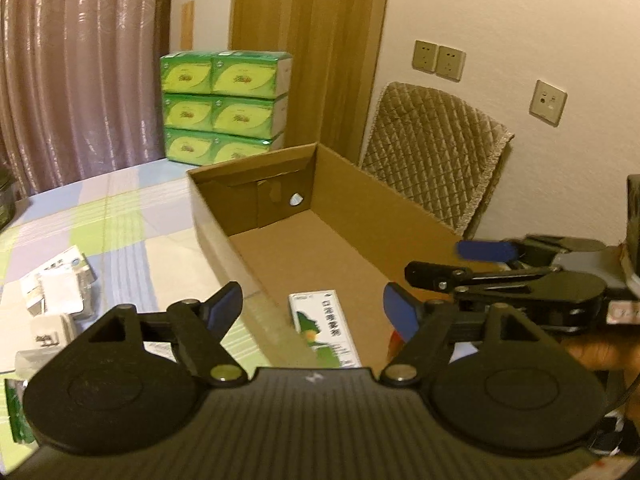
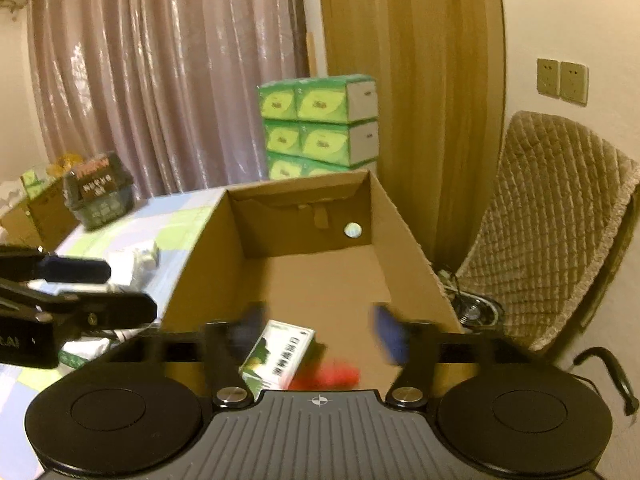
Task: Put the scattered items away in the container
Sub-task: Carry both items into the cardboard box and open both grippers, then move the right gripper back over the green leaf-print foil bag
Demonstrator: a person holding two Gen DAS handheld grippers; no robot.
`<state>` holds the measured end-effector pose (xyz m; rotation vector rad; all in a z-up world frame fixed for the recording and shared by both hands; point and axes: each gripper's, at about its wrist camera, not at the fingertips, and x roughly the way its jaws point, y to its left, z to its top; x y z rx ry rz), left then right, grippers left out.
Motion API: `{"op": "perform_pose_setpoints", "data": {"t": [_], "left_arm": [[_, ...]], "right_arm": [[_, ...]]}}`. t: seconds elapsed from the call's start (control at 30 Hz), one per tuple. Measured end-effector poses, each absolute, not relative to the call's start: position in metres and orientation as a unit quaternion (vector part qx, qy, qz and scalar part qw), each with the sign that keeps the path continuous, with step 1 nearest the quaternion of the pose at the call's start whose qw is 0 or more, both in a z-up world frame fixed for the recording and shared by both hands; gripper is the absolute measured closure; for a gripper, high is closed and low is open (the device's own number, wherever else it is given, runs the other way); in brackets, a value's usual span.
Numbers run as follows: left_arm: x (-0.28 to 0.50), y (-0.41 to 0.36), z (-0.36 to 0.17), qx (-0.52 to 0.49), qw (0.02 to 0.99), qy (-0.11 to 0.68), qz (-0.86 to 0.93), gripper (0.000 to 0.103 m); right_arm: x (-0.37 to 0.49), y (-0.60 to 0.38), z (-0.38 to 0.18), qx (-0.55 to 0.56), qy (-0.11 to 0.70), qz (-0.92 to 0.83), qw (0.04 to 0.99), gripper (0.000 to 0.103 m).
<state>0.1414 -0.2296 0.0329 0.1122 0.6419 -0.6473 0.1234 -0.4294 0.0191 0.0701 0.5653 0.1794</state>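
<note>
Right wrist view: right claw (image 2: 316, 336) open over cardboard box (image 2: 404, 216); green packet (image 2: 280, 354) inside, near end. Left claw (image 1: 312, 312) open, empty. Remaining packets (image 1: 60, 292) on surface: light, stiff; pinch across narrow sides.

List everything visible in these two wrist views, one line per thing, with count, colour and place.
cardboard box: one, brown, open-topped, on the table.
green and white carton: one, lying inside the box at its near end.
red item: one, blurred, in the box beside the carton.
scattered packets: several, mostly white, on the table left of the box.
tablecloth: one, checked green, blue and lilac.
tissue packs: six seen, green, stacked behind the box.
chair: one, tan quilted cover, right of the box.
dark basket: one, at the table's far left.
wall sockets: beige, on the wall.
curtain: mauve, behind.
left gripper: black, blue fingers, open over the box.
right gripper: same, open over the carton.
</note>
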Motion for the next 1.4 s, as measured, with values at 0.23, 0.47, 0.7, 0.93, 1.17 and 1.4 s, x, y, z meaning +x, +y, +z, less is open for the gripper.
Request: {"op": "perform_pose_setpoints", "data": {"t": [0.23,0.47,0.7,0.93,1.17,1.4], "left_arm": [[0.136,-0.198,0.03,0.057,0.904,0.312,-0.288,0.022],[0.126,-0.153,0.025,0.083,0.904,0.33,-0.258,0.009],[0.113,-0.089,0.017,0.087,0.907,0.349,-0.221,0.001],[0.099,-0.043,0.013,0.123,0.91,0.346,-0.192,0.001],[0.096,-0.007,0.005,0.14,0.905,0.354,-0.191,0.001],[0.11,0.023,-0.01,0.15,0.895,0.371,-0.197,0.001]], "right_arm": [[0.119,-0.422,0.021,0.029,0.278,0.088,0.956,0.032],[0.107,-0.411,0.031,0.031,0.274,0.092,0.957,0.032],[0.09,-0.374,0.046,0.017,0.262,0.127,0.956,0.032],[0.076,-0.318,0.047,-0.006,0.265,0.186,0.946,0.032],[0.073,-0.27,0.029,-0.056,0.282,0.241,0.927,0.032],[0.079,-0.229,0.006,-0.132,0.302,0.298,0.896,0.031]]}}
